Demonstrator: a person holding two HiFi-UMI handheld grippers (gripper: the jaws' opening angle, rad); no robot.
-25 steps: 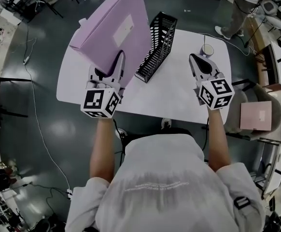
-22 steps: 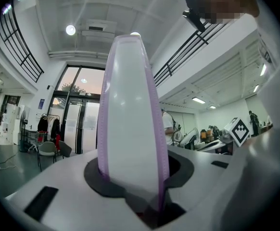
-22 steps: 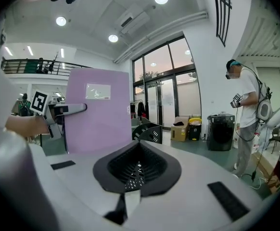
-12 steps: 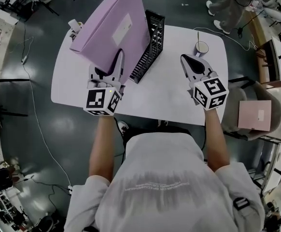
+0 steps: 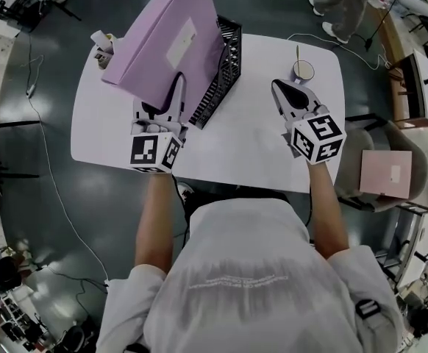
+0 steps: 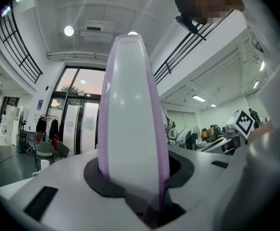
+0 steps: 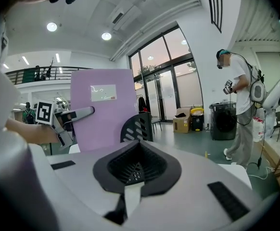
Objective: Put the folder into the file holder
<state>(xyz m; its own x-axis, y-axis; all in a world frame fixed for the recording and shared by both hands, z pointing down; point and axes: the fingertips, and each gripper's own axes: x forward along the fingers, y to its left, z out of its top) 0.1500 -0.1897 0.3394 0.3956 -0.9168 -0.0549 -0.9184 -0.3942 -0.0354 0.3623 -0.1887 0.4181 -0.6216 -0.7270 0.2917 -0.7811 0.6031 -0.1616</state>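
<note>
Folder (image 5: pixel 166 46), lilac, stood tilted above the white table (image 5: pixel 258 138), its lower edge pinched in the jaws of the left gripper (image 5: pixel 176 94), just beside the black file holder (image 5: pixel 218 79). Right gripper (image 5: pixel 286 94) hovered well apart, jaws pressed together on nothing, near a cup (image 5: pixel 302 70).

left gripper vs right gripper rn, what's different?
The left gripper is clamped on the purple folder; the right gripper is shut on nothing. The left gripper is beside the black file holder; the right gripper is off to the other side, near the cup. Both are over the white table.
</note>
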